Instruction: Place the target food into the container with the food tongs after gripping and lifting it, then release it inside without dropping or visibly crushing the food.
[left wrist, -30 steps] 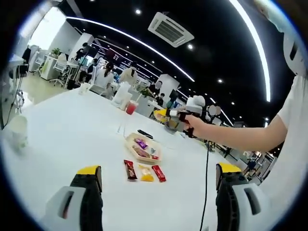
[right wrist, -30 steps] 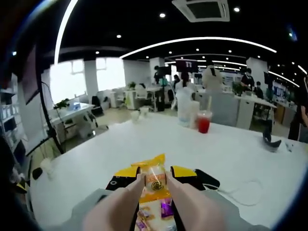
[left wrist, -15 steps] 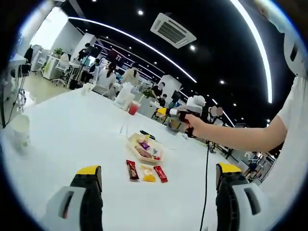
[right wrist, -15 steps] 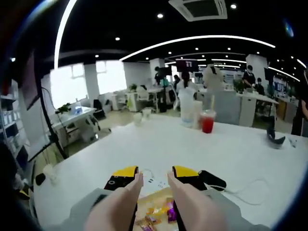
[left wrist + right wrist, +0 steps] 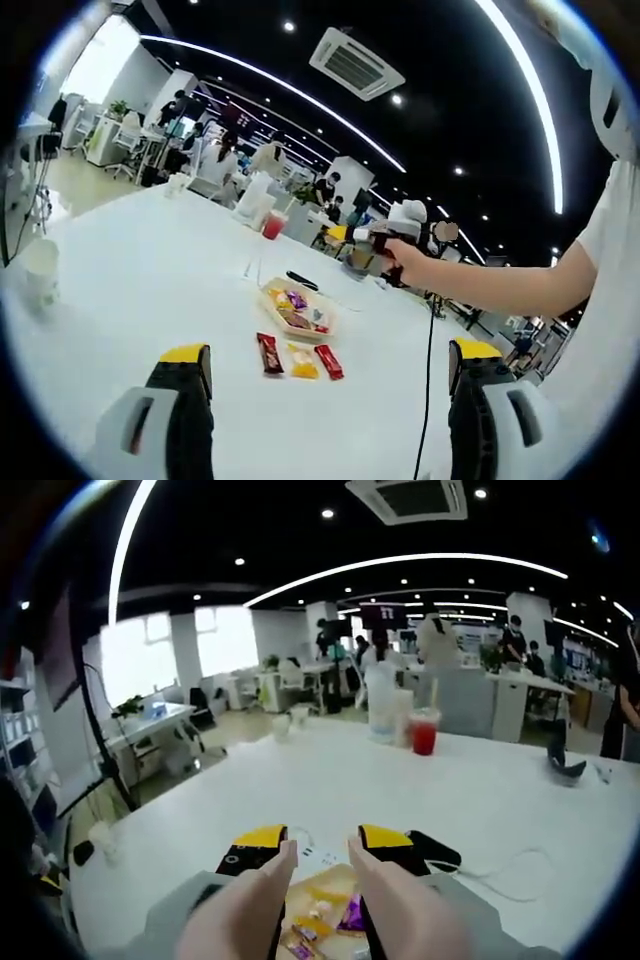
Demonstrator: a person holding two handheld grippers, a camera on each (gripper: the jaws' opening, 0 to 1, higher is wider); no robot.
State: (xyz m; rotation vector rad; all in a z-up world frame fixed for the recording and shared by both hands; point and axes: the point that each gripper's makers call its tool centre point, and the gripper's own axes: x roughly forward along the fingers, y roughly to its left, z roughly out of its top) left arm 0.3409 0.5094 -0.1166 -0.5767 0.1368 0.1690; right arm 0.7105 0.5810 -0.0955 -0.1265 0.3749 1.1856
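In the left gripper view, the left gripper (image 5: 325, 395) hangs above the white table (image 5: 130, 270) with its yellow-tipped jaws wide apart and nothing between them. Beyond the jaws sits the container (image 5: 296, 312), a shallow tray holding several wrapped snacks. Just on the near side of it three packets lie in a row on the table: a dark red bar (image 5: 268, 352), a yellow packet (image 5: 302, 361) and a red bar (image 5: 329, 361). Above and behind the container a person's hand holds the right gripper (image 5: 372, 238) — raised well off the tray. A red drink (image 5: 272, 224) stands farther back. In the right gripper view, the right gripper (image 5: 315, 852) looks down past the tongs (image 5: 370, 905), whose pale arms stand slightly apart with nothing pinched between the tips; the container (image 5: 320, 915) with its yellow and purple wrappers shows directly below the gap. By the look of it, one item lies released inside. The next move calls for picking one of the three packets beside the container and closing on it gently.
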